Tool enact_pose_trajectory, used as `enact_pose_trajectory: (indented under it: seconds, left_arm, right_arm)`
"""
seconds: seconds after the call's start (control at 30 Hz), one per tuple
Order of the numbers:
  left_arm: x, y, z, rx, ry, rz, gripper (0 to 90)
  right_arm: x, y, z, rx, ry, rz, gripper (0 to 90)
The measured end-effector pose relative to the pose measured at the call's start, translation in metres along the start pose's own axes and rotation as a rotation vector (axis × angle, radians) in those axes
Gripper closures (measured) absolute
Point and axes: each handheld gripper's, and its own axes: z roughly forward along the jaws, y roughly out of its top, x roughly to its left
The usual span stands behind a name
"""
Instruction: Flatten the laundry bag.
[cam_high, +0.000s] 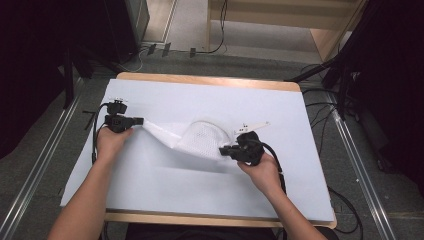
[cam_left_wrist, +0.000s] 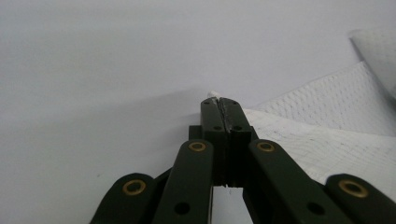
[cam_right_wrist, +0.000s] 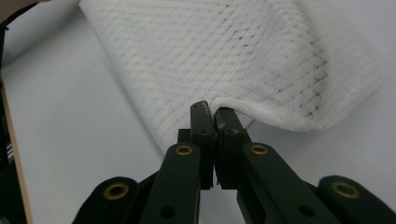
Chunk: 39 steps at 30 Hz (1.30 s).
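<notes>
A white waffle-weave cloth (cam_high: 196, 138) lies half lifted on the white table cover, bulging in the middle. My left gripper (cam_high: 142, 120) at the table's left is shut on one corner of the cloth (cam_left_wrist: 327, 126); a small white tip pokes out past its jaws (cam_left_wrist: 219, 100). My right gripper (cam_high: 223, 150), right of centre, is shut on the cloth's (cam_right_wrist: 224, 56) hemmed edge, which folds over its jaws (cam_right_wrist: 213, 109). The cloth stretches between both grippers, raised off the surface at the right one.
The white cover (cam_high: 200, 190) spans the wooden table (cam_high: 200, 78), whose edge shows at the back and front. Cables (cam_high: 320, 120) trail off the right side. Dark stands and a wooden shelf (cam_high: 280, 15) sit beyond the table.
</notes>
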Motion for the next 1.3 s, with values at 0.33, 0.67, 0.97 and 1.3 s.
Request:
enact_pose_trajectory:
  seconds: [0.33,0.67,0.97,1.3]
  left_arm:
    - [0.001,0.0,-0.002,0.0,-0.038,-0.008,87.9]
    - [-0.005,0.004,-0.023,-0.031,-0.042,0.029,78.6]
    - [-0.047,0.01,-0.019,0.003,-0.146,0.117,90.0]
    - [-0.082,0.01,0.011,0.058,-0.201,0.163,90.0]
  right_arm:
    - [0.015,-0.012,0.005,0.034,0.03,-0.014,83.8]
    - [-0.002,-0.008,-0.032,-0.057,-0.023,0.01,71.2]
    - [-0.029,-0.012,-0.043,-0.076,-0.091,0.067,73.9]
    - [-0.037,-0.015,-0.031,-0.053,-0.112,0.061,70.3]
